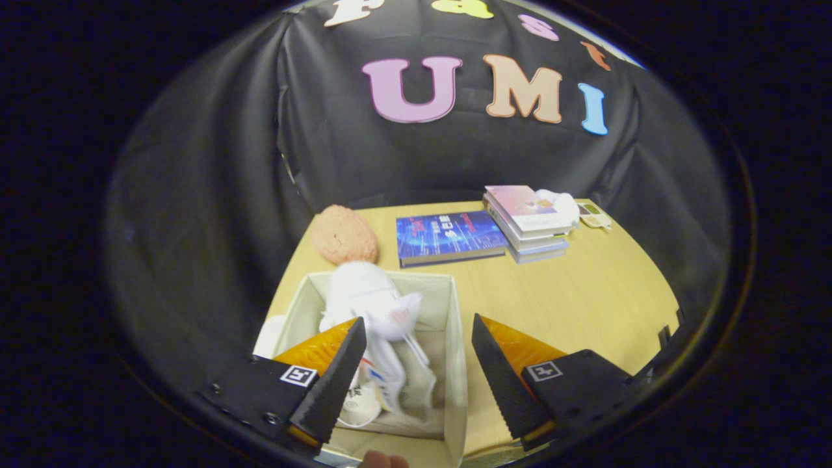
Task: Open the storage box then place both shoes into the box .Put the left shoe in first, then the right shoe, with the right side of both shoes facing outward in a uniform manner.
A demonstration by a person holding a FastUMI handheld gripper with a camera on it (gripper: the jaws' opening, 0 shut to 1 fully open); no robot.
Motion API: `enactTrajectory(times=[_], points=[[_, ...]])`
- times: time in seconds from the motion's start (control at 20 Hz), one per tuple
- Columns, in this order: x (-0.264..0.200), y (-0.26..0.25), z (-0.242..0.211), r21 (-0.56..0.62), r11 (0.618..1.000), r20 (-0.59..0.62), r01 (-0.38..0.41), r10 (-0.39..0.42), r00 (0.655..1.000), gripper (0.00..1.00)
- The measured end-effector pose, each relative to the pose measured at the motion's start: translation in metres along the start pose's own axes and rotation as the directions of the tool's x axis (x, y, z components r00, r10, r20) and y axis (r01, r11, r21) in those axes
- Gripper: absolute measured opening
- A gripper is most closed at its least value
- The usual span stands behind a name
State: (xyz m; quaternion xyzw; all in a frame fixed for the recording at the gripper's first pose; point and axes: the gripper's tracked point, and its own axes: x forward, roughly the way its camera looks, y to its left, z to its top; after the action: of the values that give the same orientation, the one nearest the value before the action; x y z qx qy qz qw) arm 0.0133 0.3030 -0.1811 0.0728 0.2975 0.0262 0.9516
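Note:
The beige fabric storage box (455,338) stands open on the wooden table, right under my fingers. Inside it a white shoe (377,305) with loose laces stands tilted against the left side, slightly blurred. Lower in the box, partly behind my left finger, lies more white shoe material with small coloured marks (364,400); I cannot tell whether it is a second shoe. My gripper (416,383) hangs open above the box. Its left finger (335,380) is beside the shoe without pressing on it, and its right finger (497,377) is over the box's right wall.
A peach, round plush shape (343,234) sits just behind the box. Beyond lie a blue book (448,237), a stack of books (530,224) with a white object on top, and a small item (595,216). Something white (268,338) lies left of the box. A person's fingertip (383,461) shows below.

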Motion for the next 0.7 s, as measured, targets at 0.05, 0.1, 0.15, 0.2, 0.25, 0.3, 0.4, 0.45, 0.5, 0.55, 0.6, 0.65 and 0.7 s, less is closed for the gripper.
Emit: enactTrajectory(times=[0.05,0.1,0.15,0.2,0.25,0.3,0.4,0.45,0.5,0.55,0.6,0.65,0.7], points=[[-0.007,-0.004,0.013,0.034,0.999,0.034,-0.023,0.021,0.999,1.0],[-0.014,-0.009,0.028,0.056,0.998,0.071,-0.037,0.033,0.997,1.0],[-0.022,-0.019,0.043,0.064,0.997,0.106,-0.041,0.034,0.994,1.0],[-0.029,-0.031,0.056,0.058,0.998,0.137,-0.034,0.026,0.99,1.0],[-0.036,-0.043,0.067,0.048,0.999,0.165,-0.027,0.018,0.986,1.0],[-0.042,-0.053,0.079,0.037,0.999,0.192,-0.023,0.015,0.981,1.0],[-0.052,-0.069,0.103,0.013,0.999,0.253,-0.03,0.025,0.967,1.0],[-0.057,-0.076,0.115,-0.005,0.999,0.282,-0.031,0.032,0.959,1.0],[-0.062,-0.083,0.129,-0.025,0.999,0.31,-0.033,0.039,0.95,1.0],[-0.069,-0.089,0.142,-0.042,0.998,0.34,-0.037,0.049,0.939,1.0],[-0.074,-0.094,0.156,-0.056,0.997,0.371,-0.05,0.067,0.926,1.0],[-0.081,-0.095,0.17,-0.069,0.995,0.402,-0.069,0.091,0.911,1.0],[-0.089,-0.097,0.184,-0.084,0.992,0.433,-0.09,0.118,0.894,1.0]])
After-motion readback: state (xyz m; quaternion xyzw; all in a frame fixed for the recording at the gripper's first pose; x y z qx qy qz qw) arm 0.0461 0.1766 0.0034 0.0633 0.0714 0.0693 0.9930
